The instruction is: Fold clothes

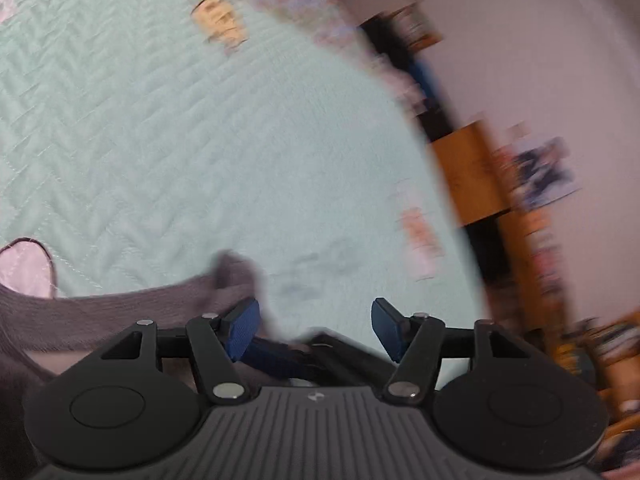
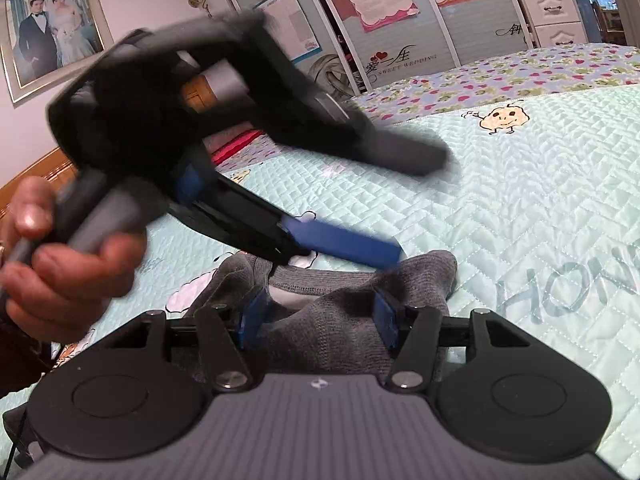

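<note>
Your right gripper point(image 2: 316, 320) stands wide around the grey garment point(image 2: 340, 300) on the quilted bed point(image 2: 520, 200); your left gripper point(image 1: 316, 326), also wide and empty, swings above it, seemingly between grasps.

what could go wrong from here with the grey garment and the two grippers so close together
1. The left gripper crosses just above the right gripper, so they could collide over the grey garment.
2. The right jaws stand apart with the garment bunched between them, so it may slip out if lifted before they close.
3. The left wrist view is motion-blurred and the open left jaws hold nothing, with the garment off to one side, so a quick grab may miss or catch the mint quilt.
</note>
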Demonstrator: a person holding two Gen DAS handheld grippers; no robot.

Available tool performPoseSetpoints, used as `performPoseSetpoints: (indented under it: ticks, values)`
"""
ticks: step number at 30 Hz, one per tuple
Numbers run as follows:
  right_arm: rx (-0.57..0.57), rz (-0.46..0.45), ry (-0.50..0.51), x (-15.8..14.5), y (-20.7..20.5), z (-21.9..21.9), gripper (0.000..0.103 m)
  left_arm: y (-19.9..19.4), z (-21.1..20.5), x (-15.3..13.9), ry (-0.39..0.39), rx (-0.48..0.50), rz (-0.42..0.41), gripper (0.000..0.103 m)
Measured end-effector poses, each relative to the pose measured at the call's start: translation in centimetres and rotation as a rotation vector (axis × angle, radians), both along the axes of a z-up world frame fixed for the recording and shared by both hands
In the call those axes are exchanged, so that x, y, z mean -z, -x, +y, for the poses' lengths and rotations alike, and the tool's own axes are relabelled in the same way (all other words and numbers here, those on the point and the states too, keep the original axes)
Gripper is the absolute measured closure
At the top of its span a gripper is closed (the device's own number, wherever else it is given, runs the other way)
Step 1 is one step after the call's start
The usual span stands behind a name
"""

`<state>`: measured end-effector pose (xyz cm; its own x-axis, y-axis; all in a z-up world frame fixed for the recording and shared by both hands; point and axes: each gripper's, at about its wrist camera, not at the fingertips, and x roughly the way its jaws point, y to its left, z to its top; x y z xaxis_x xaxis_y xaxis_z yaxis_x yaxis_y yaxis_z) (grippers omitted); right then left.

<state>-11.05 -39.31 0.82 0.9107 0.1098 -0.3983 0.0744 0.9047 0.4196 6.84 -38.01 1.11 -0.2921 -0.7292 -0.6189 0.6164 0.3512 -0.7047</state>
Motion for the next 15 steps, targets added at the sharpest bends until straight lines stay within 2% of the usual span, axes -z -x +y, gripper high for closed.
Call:
performPoseSetpoints:
  ticks: [1, 3, 4, 5, 7, 9, 12, 13, 15]
  values:
    - [-0.006, 0.011, -0.003, 0.1, -0.2, -0.1, 0.045, -0.5, -0.5, 1.2, -0.017, -0.028, 0.034, 0.053]
    - [0.001, 0.032, -0.005, 0.3, -0.4, -0.2, 0.045, -1.3, -0.4, 2.2, -0.006, -0.075, 0.111, 0.055]
    - [-0.002, 0.024, -0.017, 0.3, -0.3, -0.4, 0.043, -1.1, -0.1, 1.8, -0.008, -0.077, 0.085, 0.058]
    - [-0.006, 0.014, -0.031, 0.4, -0.2, -0.6, 0.043, -0.8, 0.3, 1.5, -0.009, -0.079, 0.059, 0.065]
    - [-0.035, -0.002, -0.067, 0.5, 0.0, -1.1, 0.043, -0.3, 1.1, 0.7, -0.008, -0.091, 0.012, 0.068]
    - [-0.054, -0.035, -0.134, 0.6, 0.7, -1.9, 0.043, 0.1, 3.2, -0.8, 0.026, -0.162, 0.01, 0.067]
    - [-0.044, -0.103, -0.269, 0.7, 2.6, -3.7, 0.043, 1.2, 7.1, -4.0, 0.107, -0.249, -0.022, 0.056]
    - [-0.014, -0.116, -0.308, 0.6, 3.6, -4.2, 0.043, 1.6, 8.3, -4.9, 0.131, -0.266, -0.029, 0.051]
    - [0.079, -0.121, -0.359, 0.4, 6.1, -4.6, 0.043, 2.4, 10.1, -5.9, 0.136, -0.289, -0.046, 0.048]
